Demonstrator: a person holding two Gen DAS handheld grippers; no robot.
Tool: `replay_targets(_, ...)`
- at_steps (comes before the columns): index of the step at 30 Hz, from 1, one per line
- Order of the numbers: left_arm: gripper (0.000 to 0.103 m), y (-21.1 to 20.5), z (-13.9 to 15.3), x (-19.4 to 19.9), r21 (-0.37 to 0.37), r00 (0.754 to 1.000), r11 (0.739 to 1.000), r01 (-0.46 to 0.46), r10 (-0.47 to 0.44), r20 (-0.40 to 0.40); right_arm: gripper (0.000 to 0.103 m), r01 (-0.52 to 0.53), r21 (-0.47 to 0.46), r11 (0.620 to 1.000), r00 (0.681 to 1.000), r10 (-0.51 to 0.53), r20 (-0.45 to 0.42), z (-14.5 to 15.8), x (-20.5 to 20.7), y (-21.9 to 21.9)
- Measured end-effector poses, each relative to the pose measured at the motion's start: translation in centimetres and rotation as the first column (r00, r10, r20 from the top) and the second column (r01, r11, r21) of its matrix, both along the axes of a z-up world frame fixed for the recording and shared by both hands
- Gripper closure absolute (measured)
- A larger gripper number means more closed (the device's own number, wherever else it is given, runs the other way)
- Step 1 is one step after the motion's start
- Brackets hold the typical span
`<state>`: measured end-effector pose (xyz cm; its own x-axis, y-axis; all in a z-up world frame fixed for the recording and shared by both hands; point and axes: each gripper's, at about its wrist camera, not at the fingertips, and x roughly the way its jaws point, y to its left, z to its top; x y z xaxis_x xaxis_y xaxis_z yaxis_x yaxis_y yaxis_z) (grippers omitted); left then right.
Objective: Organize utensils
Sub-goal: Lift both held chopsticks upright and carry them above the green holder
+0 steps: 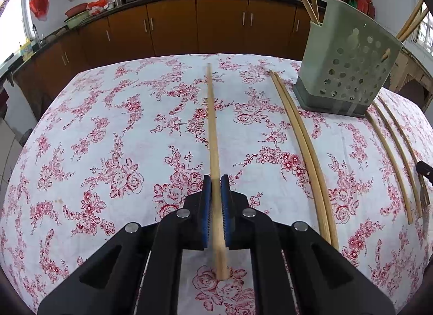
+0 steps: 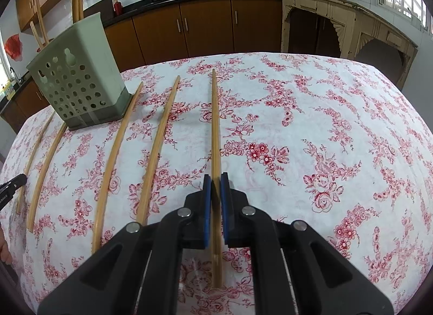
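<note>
On the floral tablecloth (image 1: 108, 130), my left gripper (image 1: 216, 179) & right gripper (image 2: 215, 178) each pinch one chopstick (image 1: 212, 125) (image 2: 215, 125), jaws nearly together.

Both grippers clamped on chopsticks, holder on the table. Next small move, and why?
Probably lift the left gripper first, raising its chopstick off the tablecloth toward the holder. Both grippers look shut on a chopstick lying flat; the right gripper holds its own chopstick. The holder already has chopsticks standing in it.

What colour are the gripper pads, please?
Blue pads, clearest in the left wrist view.
</note>
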<state>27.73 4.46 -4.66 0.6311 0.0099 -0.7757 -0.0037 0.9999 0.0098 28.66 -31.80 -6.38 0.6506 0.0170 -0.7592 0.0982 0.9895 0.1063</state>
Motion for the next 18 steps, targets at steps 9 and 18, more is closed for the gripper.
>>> replay_targets(9,0.095,-0.4,-0.1,0.0,0.051,1.000,0.999,-0.001,0.001,-0.001,0.095,0.000,-0.028,1.000,1.000,0.000,-0.003,0.1,0.1,0.2)
replay_targets(18,0.095,-0.3,2.5,-0.7,0.086,0.997,0.993,0.078,-0.078,-0.009,0.095,-0.004,0.013,1.000,0.998,0.004,0.066,3.0,-1.6,-1.1)
